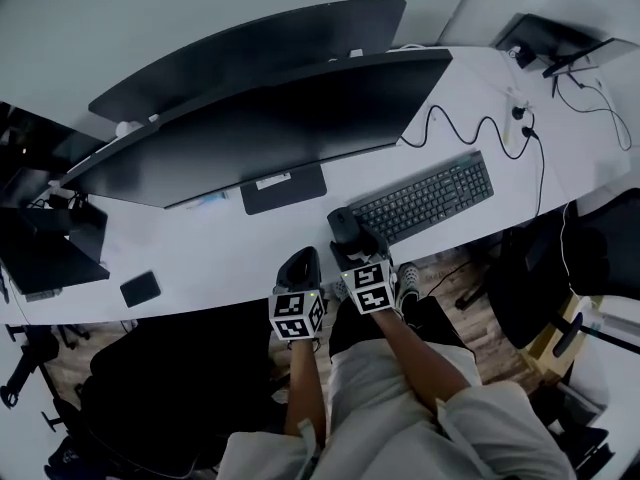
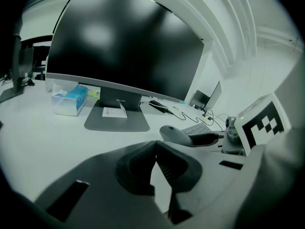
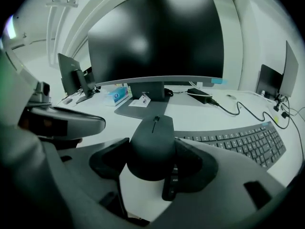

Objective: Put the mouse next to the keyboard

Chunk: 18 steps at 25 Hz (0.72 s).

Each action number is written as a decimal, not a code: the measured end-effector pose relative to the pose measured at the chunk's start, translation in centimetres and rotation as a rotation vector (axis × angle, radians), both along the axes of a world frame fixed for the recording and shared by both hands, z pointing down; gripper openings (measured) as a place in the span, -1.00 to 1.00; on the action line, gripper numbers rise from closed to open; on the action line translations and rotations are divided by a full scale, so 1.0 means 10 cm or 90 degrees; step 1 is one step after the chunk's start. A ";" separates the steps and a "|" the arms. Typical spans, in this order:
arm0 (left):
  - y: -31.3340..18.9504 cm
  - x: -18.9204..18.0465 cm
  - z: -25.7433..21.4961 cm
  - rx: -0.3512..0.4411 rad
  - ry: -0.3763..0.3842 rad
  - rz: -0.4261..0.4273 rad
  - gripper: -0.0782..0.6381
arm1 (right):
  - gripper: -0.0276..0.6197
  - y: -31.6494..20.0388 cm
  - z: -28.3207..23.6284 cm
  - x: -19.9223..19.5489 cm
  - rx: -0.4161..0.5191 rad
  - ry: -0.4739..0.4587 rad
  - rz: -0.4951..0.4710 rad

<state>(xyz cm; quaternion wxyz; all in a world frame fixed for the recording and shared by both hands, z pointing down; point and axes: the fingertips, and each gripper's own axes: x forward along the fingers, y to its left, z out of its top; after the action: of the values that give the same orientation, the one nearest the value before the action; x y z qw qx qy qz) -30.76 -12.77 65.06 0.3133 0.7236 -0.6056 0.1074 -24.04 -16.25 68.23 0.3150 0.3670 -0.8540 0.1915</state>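
Mouse (image 3: 152, 144) in right gripper (image 3: 152, 159), near desk (image 1: 230, 268) edge, beside keyboard (image 3: 248, 142).

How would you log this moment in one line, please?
right claw: shut on dark matte mouse | left claw: shut, empty | black keyboard: beside mouse

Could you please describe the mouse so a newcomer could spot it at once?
From the wide curved monitor on the white desk, drop to the dark keyboard before it. The mouse is at its left end, in the right gripper: small, rounded, smooth, unlike the flat keyboard.
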 end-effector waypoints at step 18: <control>-0.18 0.67 -0.39 0.053 -0.032 -0.117 -0.72 | 0.01 -0.49 -0.54 0.69 0.064 -0.043 -0.132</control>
<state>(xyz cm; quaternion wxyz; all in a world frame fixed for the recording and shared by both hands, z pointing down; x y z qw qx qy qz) -24.08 -14.57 61.20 0.2761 0.6743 -0.6812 0.0712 -17.19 -21.15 62.85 0.2855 0.2856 -0.9059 0.1273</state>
